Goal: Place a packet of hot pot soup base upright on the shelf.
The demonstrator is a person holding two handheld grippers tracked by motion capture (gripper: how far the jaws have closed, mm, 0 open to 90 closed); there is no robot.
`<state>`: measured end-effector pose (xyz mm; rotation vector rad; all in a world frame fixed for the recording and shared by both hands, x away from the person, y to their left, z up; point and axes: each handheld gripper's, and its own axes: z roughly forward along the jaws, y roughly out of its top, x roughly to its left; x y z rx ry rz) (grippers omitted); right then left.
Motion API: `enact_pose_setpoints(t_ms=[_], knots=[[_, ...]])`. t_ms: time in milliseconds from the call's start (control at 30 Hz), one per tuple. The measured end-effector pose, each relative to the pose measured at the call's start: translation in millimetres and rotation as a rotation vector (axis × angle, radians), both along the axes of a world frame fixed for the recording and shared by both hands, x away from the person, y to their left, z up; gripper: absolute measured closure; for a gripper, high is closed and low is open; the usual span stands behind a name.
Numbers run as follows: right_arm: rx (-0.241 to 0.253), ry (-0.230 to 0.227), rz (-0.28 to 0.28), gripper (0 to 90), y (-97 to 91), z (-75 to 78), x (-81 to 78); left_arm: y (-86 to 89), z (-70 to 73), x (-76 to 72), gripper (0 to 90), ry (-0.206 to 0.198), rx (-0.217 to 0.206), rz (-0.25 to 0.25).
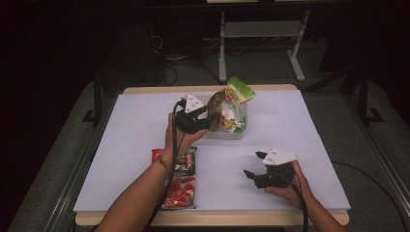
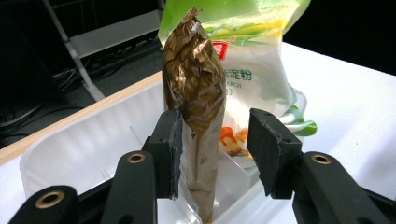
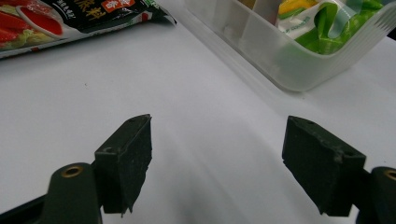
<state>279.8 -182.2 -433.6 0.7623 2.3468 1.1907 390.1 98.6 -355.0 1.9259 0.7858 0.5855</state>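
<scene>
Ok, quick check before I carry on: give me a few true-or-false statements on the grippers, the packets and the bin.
1. The left gripper is clamped shut on the brown packet. False: its jaws stand open either side of it.
2. The brown packet stands upright in the clear plastic bin. True.
3. The right gripper holds the red packet. False: it is open over bare table.
4. The green and white bag is in the bin. True.
</scene>
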Motion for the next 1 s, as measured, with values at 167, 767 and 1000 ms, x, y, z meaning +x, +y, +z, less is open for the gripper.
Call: enact_pose_setpoints(t_ms=[167,767,1000], knots=[[0.001,0.001,-0.002,23.3,-0.6,0.0,-0.2,3.3,-1.6,-4.3,55.2,0.004,0.004,-0.018],[-0.002,0.014,0.009,23.5,2.3,-1.7,0.2,20.9,-6.6,-24.0,50.8,-0.027,0.095,-0.085],[-0.003,0.002,-0.014,26.0,2.0,-1.5,0.2,41.4,-5.5,-36.0,42.2,-0.037,0.125,-0.109]])
